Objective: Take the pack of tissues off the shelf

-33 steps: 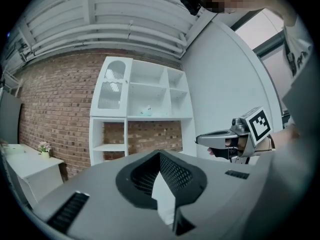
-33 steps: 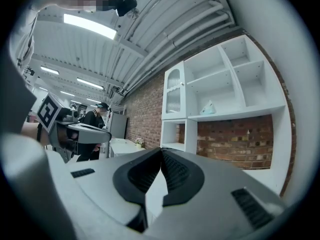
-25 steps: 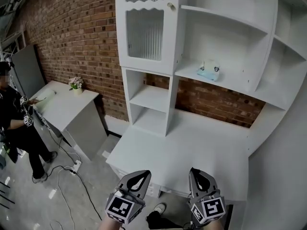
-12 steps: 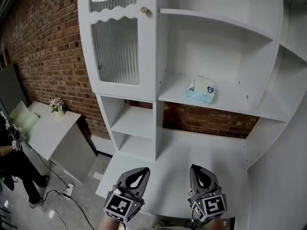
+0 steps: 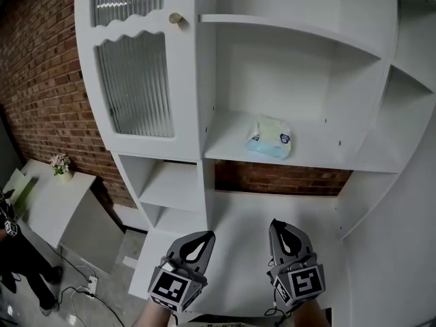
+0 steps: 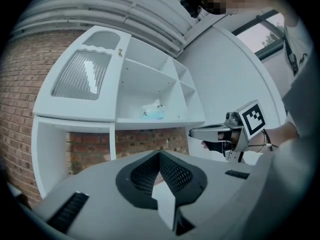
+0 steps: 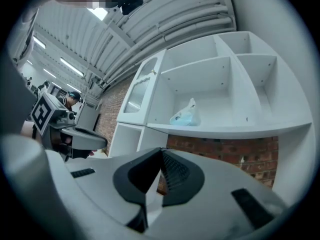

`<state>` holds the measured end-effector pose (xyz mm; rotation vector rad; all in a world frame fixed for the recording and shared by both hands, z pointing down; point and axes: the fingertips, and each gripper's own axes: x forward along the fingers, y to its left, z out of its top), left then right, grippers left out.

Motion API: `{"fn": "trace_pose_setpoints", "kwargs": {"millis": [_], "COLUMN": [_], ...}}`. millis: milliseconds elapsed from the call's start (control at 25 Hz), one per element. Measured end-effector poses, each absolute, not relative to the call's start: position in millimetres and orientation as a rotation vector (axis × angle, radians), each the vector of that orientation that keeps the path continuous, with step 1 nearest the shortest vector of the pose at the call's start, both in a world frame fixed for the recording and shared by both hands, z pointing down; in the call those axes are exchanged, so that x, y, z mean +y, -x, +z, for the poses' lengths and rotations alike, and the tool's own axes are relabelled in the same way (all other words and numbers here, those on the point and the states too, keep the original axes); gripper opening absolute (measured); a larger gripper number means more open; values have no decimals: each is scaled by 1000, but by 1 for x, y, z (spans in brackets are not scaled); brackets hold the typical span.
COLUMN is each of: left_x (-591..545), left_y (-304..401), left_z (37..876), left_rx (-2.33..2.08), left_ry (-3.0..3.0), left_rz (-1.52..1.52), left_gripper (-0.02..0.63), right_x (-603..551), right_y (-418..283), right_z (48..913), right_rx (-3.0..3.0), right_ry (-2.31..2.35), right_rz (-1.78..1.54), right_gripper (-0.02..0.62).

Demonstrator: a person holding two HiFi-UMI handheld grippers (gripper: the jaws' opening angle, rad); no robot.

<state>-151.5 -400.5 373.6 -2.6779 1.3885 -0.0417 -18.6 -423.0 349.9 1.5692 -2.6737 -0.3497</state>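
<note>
On the shelf (image 5: 320, 152), tissue pack (image 5: 269, 139) lies long-axis sideways; left claw (image 5: 199, 244), right claw (image 5: 281, 234) clenched.

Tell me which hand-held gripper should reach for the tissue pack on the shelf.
Right. The right hand-held gripper sits almost straight below the tissue pack; the left hand-held gripper is off toward the cabinet door. Both are shut and empty.
</note>
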Motion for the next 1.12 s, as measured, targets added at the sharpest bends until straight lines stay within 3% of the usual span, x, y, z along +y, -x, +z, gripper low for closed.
{"fn": "trace_pose_setpoints", "kwargs": {"millis": [360, 480, 600, 960, 1120], "left_x": [-435, -444, -452, -471, -476], "left_y": [150, 153, 155, 161, 165], "left_z": [353, 348, 349, 356, 359], "left_rx": [1283, 1269, 1257, 1265, 1289], "left_ry": [2700, 2705, 2710, 2728, 2725], "left_rz": [-4, 12, 11, 17, 21], "left_gripper": [12, 12, 12, 12, 12], "right_x": [-470, -485, -501, -545, -557], "right_y": [16, 18, 13, 7, 13], "right_z": [313, 294, 270, 234, 232], "right_rx": [-2568, -2539, -2532, -2481, -2488], "right_ry": [-1695, -1722, -1788, -1823, -1783], "right_rz": [-404, -452, -462, -376, -347], "right_gripper": [11, 142, 209, 209, 170]}}
